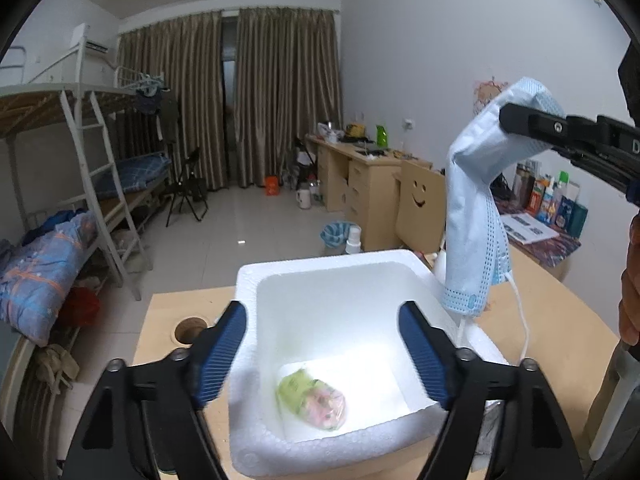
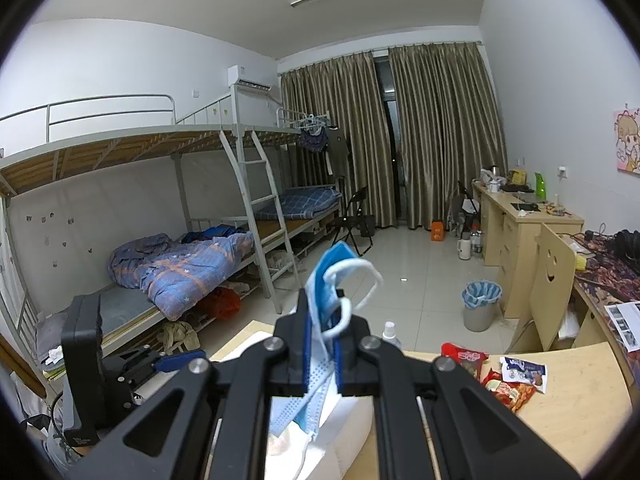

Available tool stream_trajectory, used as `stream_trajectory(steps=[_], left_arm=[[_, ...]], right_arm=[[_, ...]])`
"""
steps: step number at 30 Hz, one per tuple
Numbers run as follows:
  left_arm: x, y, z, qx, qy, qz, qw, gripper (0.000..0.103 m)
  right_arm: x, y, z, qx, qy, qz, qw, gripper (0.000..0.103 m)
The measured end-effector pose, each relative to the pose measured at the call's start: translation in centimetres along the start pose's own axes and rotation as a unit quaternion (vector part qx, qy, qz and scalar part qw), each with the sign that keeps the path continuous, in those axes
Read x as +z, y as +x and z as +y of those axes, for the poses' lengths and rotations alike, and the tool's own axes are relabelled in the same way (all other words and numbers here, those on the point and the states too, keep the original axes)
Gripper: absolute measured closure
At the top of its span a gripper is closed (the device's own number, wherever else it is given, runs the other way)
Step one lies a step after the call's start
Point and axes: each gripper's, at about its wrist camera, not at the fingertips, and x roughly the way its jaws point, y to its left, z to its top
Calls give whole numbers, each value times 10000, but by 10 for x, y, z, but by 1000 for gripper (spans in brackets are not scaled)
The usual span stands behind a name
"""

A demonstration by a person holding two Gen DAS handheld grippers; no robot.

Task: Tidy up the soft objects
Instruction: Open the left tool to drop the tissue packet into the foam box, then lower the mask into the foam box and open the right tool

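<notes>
White foam box on a pale wooden table, open top; inside on its floor, one small clear-wrapped soft packet, green and pink. Left claw poised above the box, jaws spread wide to either side of the opening, nothing between them, packet lying free below. Right claw pressed together on a folded blue face mask, which hangs over the box's far right corner, white ear loops dangling to the rim. Elsewhere on the table: loose snack wrappers and a small white-capped bottle.
</notes>
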Motion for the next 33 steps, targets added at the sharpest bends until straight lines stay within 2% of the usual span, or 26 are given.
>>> stream_trajectory(steps=[4,8,16,22,28,33], left_arm=[[-6,-10,8,153,-149,-274,9994,3],[-10,-25,14,363,-304,-658,9967,1],[-22,-36,33,575,-549,-920,9926,1],[-27,-42,37,475,-545,-1036,9920,1],[-33,-45,35,227,-588,-1097,9920,1],[-36,-43,30,246,-589,-1109,9918,1]], right_arm=[[0,1,-1,41,16,-37,10000,91],[-2,5,0,116,3,-12,9999,91],[-6,16,8,241,-36,17,9997,91],[-12,26,16,324,-189,171,9991,91],[-15,35,19,337,-241,304,9987,91],[-20,45,27,361,-327,471,9977,91]])
